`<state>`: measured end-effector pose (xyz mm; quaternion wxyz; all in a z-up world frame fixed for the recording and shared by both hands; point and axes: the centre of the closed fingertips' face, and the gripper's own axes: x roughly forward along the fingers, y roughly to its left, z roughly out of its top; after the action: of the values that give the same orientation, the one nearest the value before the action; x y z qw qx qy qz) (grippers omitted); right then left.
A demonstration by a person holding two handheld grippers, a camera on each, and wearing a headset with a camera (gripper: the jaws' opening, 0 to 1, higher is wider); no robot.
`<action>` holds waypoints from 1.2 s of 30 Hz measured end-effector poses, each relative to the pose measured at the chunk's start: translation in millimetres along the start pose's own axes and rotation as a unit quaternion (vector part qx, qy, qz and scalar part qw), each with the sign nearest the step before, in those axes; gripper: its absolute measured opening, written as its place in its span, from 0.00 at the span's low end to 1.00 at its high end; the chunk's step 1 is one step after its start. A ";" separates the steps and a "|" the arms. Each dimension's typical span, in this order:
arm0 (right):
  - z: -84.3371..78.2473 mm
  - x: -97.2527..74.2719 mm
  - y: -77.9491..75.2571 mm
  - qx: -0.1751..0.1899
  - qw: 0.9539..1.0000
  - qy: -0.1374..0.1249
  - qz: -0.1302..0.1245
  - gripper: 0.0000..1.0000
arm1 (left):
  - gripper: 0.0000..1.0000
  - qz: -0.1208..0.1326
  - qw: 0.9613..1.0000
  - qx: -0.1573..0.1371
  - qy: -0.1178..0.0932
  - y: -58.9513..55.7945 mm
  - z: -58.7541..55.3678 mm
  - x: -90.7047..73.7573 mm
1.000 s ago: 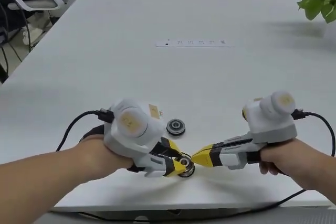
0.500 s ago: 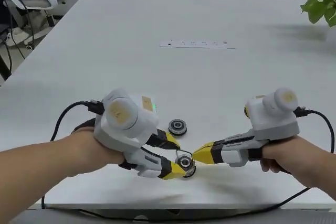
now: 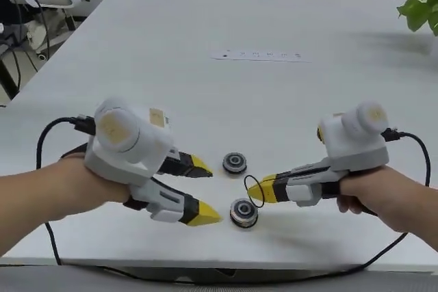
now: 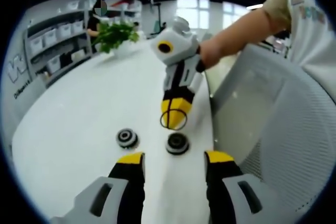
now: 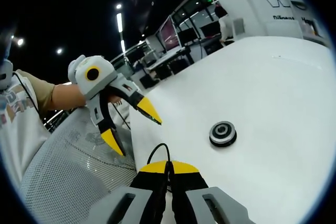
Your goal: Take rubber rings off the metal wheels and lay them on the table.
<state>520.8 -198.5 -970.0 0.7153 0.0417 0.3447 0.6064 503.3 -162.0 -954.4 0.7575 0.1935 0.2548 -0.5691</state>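
In the head view, the right tongs [image 3: 263, 190], pressed together, pinch a thin rubber ring [image 3: 253, 191] in the air just above the nearer metal wheel [image 3: 243, 213] on the worktop [image 3: 205, 87]. The left tongs [image 3: 203, 191] stand spread beside that wheel, and a second wheel [image 3: 235, 163] lies just beyond it.

In the left gripper view, the ring hangs just past the nearer wheel.

In the right gripper view, its loop rises from closed tips.

One ring looks removed but not laid down; the second wheel likely remains.
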 end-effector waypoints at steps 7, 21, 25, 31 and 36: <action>12.7 13.5 2.3 -0.012 1.000 0.004 0.002 0.00 | 0.52 0.021 1.000 -0.018 -0.005 9.6 -7.6 -16.4; 17.8 46.4 -17.4 -0.037 0.998 0.043 -0.040 0.00 | 0.59 0.039 0.998 -0.052 -0.007 11.9 -22.8 -30.4; 14.3 52.8 -15.5 -0.053 0.996 0.058 -0.046 0.00 | 0.61 0.041 0.997 -0.058 -0.005 11.4 -26.9 -32.2; 9.2 60.7 -18.0 -0.063 0.993 0.076 -0.059 0.00 | 0.62 0.046 0.997 -0.063 -0.005 14.4 -29.6 -34.8; 7.7 64.7 -25.9 -0.072 0.991 0.086 -0.077 0.00 | 0.62 0.048 0.997 -0.065 -0.006 15.9 -31.0 -36.0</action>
<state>548.5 -144.5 -1005.1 0.7285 -0.0886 0.3628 0.5743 505.5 -112.0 -957.1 0.7965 0.1525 0.2776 -0.5150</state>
